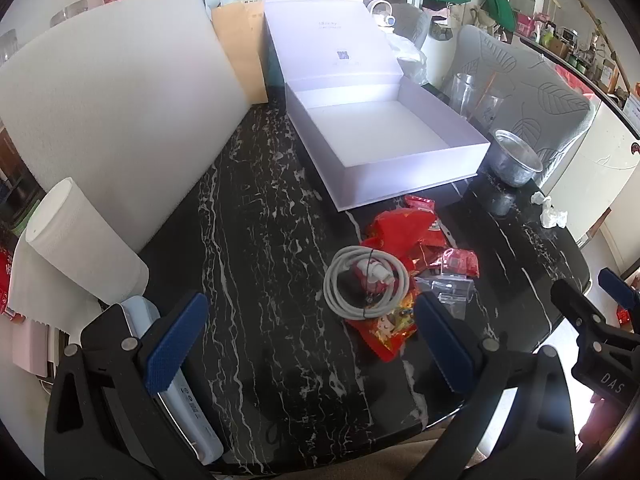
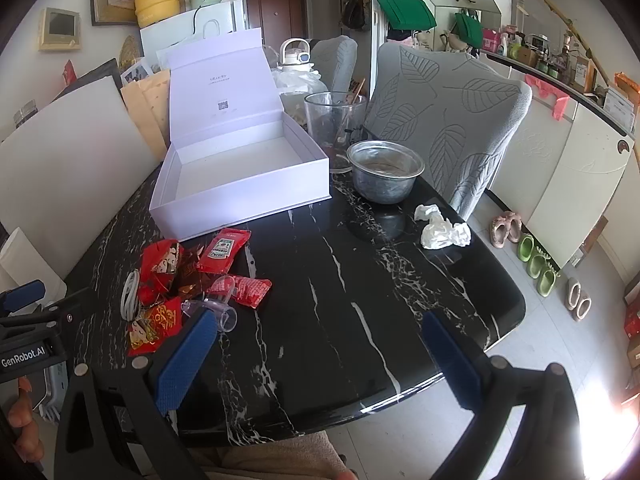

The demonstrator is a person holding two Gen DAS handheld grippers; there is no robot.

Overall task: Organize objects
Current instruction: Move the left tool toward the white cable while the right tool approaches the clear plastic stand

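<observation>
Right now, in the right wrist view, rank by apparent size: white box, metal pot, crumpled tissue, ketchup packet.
1. white box
2. metal pot
3. crumpled tissue and ketchup packet: look about alike, no ranking. The box and pot sit farther from the camera.

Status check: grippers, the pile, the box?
Left gripper and right gripper open, empty. Red packets and coiled cable loose on table. White box open, empty. Path clear.

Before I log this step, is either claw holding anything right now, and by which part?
Nothing is held. The left claw and right claw both stand open above the black marble table, empty.
</observation>
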